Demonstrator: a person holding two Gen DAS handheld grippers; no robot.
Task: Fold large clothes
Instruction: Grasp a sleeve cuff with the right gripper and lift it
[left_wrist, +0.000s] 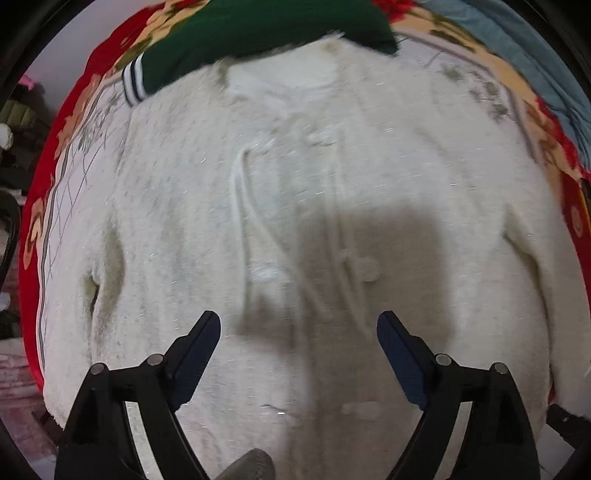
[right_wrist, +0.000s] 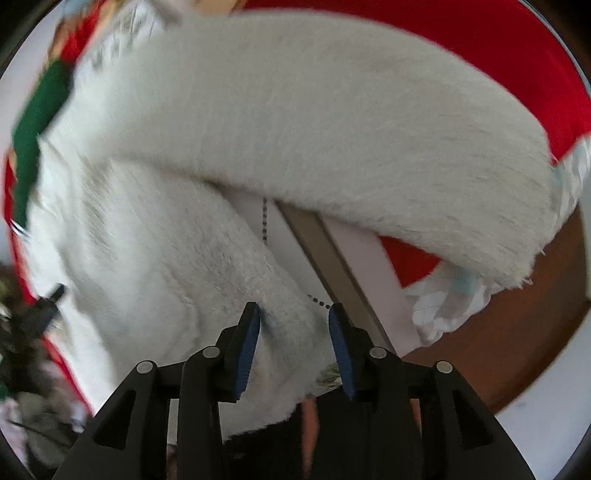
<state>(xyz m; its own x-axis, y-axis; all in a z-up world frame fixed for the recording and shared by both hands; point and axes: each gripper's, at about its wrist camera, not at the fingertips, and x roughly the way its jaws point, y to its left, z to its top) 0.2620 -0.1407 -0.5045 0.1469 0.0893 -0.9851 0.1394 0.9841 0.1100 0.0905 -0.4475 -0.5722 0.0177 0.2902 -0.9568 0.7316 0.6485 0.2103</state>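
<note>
Garment: large white fluffy fleece coat (left_wrist: 295, 229), spread flat over nearly the whole bed surface in the left wrist view, front side up, with a pale round button (left_wrist: 367, 269) near the middle seam and a second, blurred one lower down.
Coat in right wrist view: same white fleece (right_wrist: 155, 258), lifted and bunched, one long fuzzy sleeve (right_wrist: 332, 122) arching across the upper part of the picture.
Left gripper (left_wrist: 298, 325): black frame with dark blue pads, jaws spread wide, hovering above the coat's lower front, gripping nothing; grey shadow on the fleece just beyond the tips.
Right gripper (right_wrist: 293, 314): jaws set at a moderate gap, a fold of the coat's fleece lying between the blue pads; left pad touching the fabric, right pad at its edge; firm clamping or loose contact cannot be told through the blur.
Underlay: red floral blanket with a pale quilted centre (left_wrist: 74, 147), showing around the coat's edges.
Second garment: dark green knit piece with a white and navy striped cuff (left_wrist: 258, 29), lying at the far end, overlapping the coat's top edge.
Beyond the sleeve, right wrist view: white crumpled cloth with pale blue marks (right_wrist: 447, 299), near the sleeve's end, over a brown surface (right_wrist: 517, 332).
</note>
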